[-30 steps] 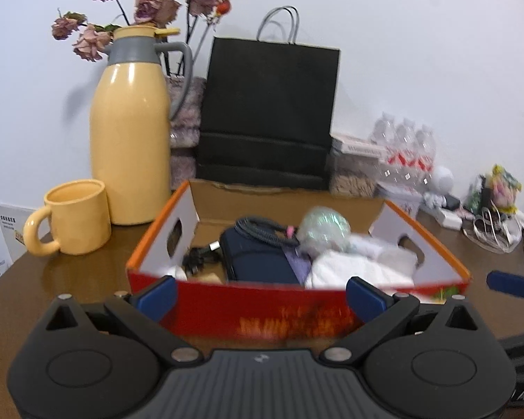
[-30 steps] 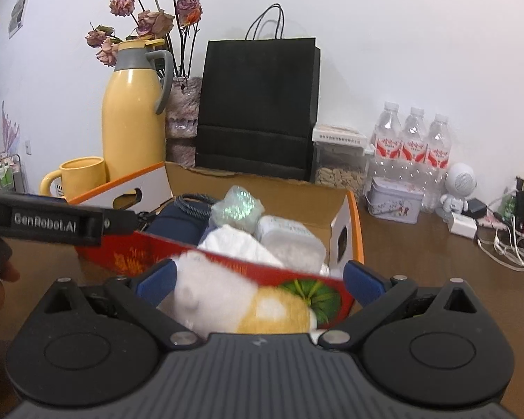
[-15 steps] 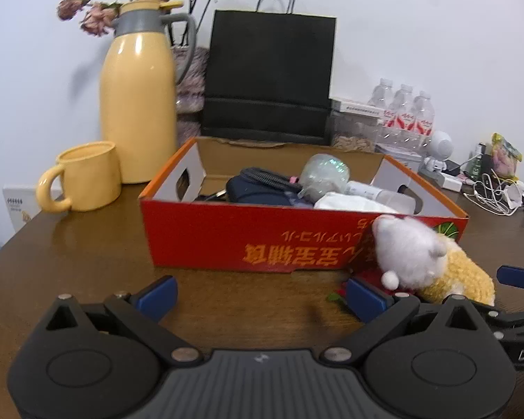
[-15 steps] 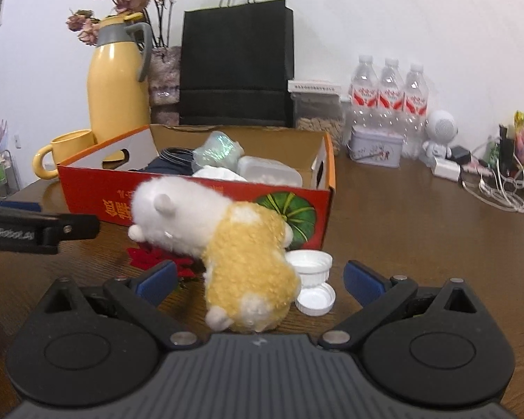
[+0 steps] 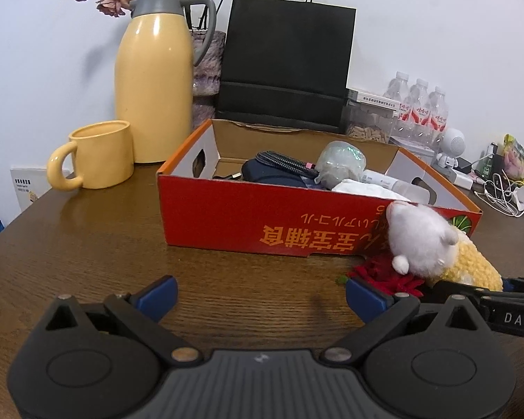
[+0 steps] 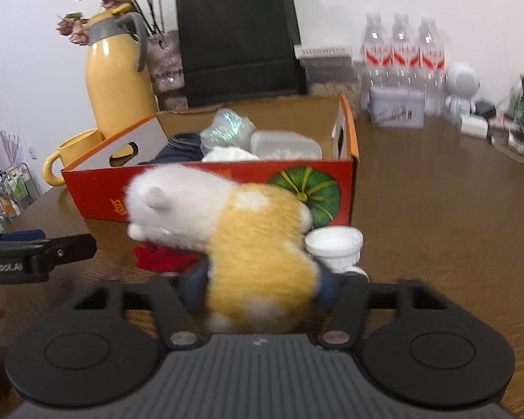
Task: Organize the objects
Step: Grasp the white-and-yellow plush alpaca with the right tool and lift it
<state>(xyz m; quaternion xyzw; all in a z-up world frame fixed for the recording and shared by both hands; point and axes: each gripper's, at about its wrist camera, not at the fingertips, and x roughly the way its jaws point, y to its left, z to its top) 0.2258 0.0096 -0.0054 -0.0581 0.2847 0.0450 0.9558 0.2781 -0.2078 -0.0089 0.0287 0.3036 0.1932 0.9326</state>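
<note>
Right gripper [image 6: 258, 284]: jaws closing on the plush [image 6: 255, 244], blue pads at both yellow flanks; firm contact cannot be confirmed through blur. The plush lies on the table [image 6: 436, 209] just before the red box [image 6: 209, 192], beside 2 white caps [image 6: 333, 244]. Left gripper [image 5: 260, 295]: jaws wide apart, holding nothing, low over bare tabletop facing the box.

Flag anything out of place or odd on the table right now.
The plush toy lies on its side on the table in front of the red box, with the right gripper closing around its yellow body. A white cap and a red scrap lie loose beside it.
</note>
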